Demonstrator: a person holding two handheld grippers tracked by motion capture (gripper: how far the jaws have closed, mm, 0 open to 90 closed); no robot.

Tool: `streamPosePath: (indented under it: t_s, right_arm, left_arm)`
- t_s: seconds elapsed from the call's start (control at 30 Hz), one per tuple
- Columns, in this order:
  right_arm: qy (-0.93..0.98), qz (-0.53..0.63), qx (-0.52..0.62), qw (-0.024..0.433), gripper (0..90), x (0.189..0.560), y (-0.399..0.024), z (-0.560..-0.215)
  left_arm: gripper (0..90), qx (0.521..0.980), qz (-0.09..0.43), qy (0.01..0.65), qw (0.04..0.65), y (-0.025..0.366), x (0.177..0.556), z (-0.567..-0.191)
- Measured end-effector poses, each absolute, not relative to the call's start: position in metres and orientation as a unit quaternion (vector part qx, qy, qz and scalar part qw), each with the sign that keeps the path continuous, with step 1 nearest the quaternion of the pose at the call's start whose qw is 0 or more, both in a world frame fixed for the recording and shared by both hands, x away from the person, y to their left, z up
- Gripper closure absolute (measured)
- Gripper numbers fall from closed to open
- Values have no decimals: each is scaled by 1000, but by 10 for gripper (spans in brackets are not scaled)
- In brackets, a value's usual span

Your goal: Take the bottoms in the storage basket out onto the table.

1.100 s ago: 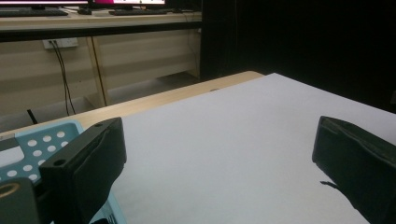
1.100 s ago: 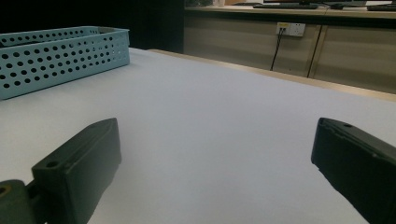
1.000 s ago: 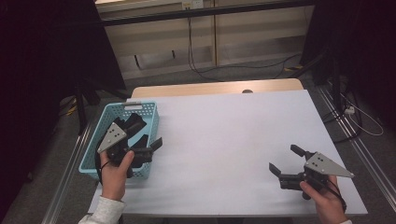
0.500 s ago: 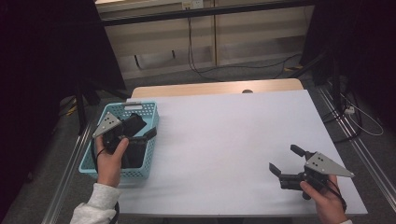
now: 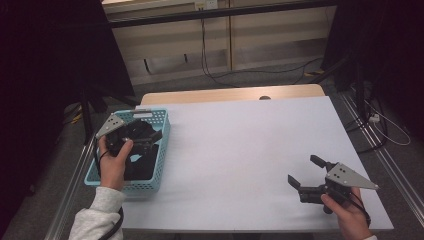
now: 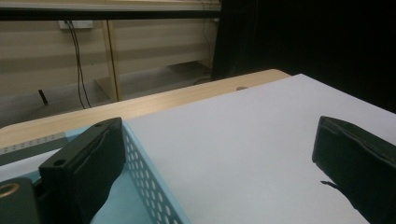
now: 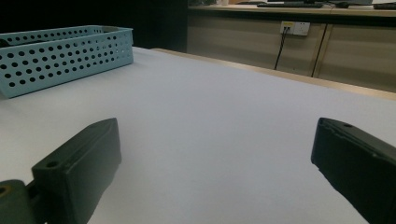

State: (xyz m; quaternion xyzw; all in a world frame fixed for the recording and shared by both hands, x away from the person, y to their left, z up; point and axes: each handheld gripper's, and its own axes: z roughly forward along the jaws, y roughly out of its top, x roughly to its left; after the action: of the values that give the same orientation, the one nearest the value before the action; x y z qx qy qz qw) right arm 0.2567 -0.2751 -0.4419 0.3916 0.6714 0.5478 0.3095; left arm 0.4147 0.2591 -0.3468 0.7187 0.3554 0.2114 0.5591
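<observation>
A light blue perforated basket (image 5: 163,145) stands at the table's left edge, with dark contents (image 5: 142,167) that I cannot make out. My left gripper (image 5: 149,132) hovers over the basket, open, its jaws pointing right across the near rim. In the left gripper view the gripper (image 6: 219,140) has nothing between its jaws, and the basket wall (image 6: 149,179) runs beside the left jaw. My right gripper (image 5: 303,170) rests low at the front right of the white table (image 5: 240,145), open and empty. The right gripper view shows that gripper (image 7: 215,135) facing the far basket (image 7: 60,53).
A tripod leg (image 5: 89,120) stands on the floor left of the basket. Cables (image 5: 380,120) trail over the floor to the right of the table. A wooden strip (image 5: 230,94) edges the table's far side, with low cabinets (image 5: 220,45) beyond.
My left hand has carried its gripper from the basket's front right corner back and left, over the basket's middle. The right gripper has stayed put.
</observation>
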Motion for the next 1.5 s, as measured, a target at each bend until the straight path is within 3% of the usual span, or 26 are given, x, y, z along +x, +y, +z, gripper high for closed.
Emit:
streamPosePath:
  t_s: [0.83, 1.5]
  right_arm:
    - [681, 546, 383, 301, 7, 262, -270, -443]
    - [687, 543, 379, 299, 7, 260, -270, -443]
  left_arm:
    - [26, 772, 209, 371, 472, 304, 445, -365]
    - [55, 816, 183, 371, 405, 311, 461, -393]
